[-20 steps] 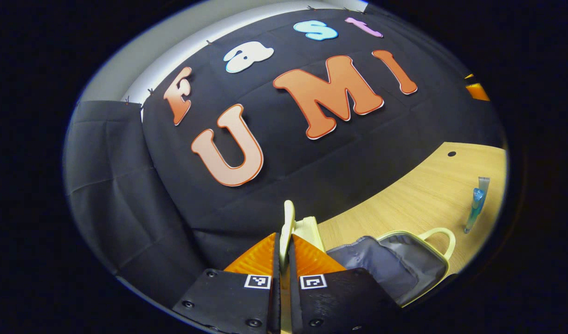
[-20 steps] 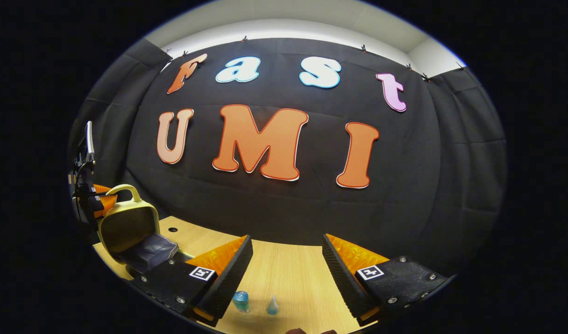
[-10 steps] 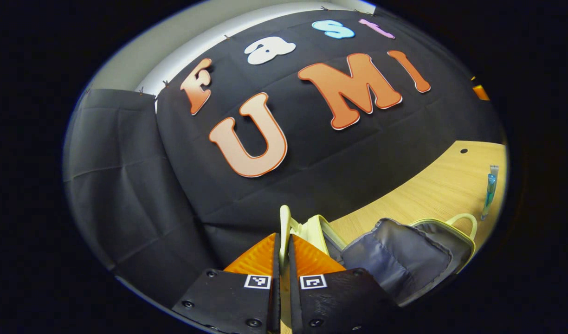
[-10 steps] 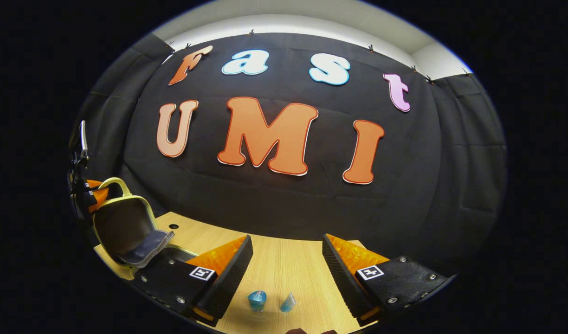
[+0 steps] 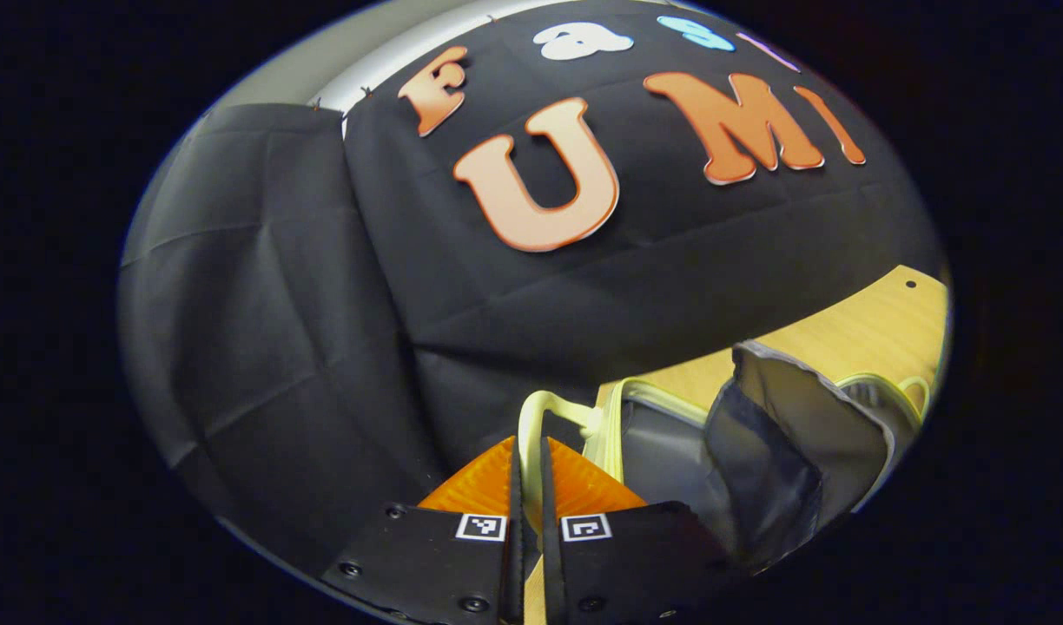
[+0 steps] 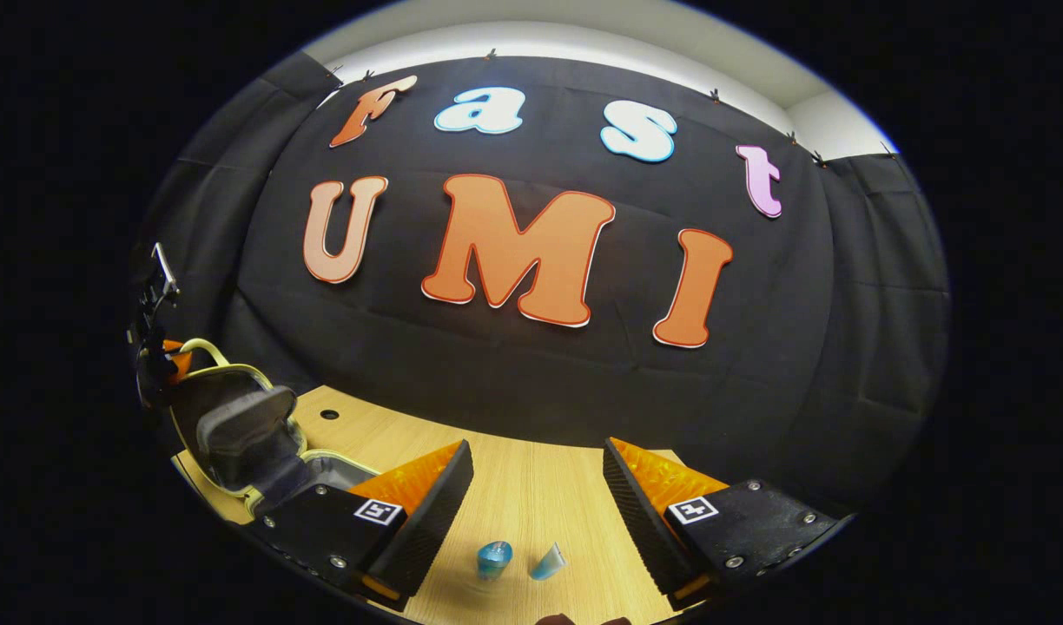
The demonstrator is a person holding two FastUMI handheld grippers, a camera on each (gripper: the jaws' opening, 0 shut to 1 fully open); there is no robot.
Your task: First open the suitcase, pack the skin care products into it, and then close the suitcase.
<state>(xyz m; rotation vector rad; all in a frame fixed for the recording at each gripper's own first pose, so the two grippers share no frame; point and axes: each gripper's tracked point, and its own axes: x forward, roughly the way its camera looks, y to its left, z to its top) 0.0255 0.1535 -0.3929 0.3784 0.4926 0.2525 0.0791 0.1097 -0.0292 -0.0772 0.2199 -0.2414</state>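
My left gripper (image 5: 531, 447) is shut on the pale yellow handle (image 5: 525, 415) of the suitcase lid (image 5: 662, 434). The lid is swung up and back, showing its grey lining and a loose grey inner flap (image 5: 801, 408). In the right gripper view the open suitcase (image 6: 236, 425) stands at the far left, with the left gripper (image 6: 160, 365) at its handle. My right gripper (image 6: 536, 473) hangs open over the table. A small blue bottle (image 6: 494, 558) and a blue tube (image 6: 549, 562) lie on the wood below its fingers, apart from them.
The light wooden table (image 6: 531, 486) runs back to the black cloth wall, with a small round hole (image 6: 328, 414) near the suitcase. A strip of bare table (image 5: 879, 321) lies beyond the suitcase in the left gripper view.
The left gripper has pulled the lid further back and lower by its handle, and the grey flap has sagged forward. The right gripper drifted slightly, staying open over the two products.
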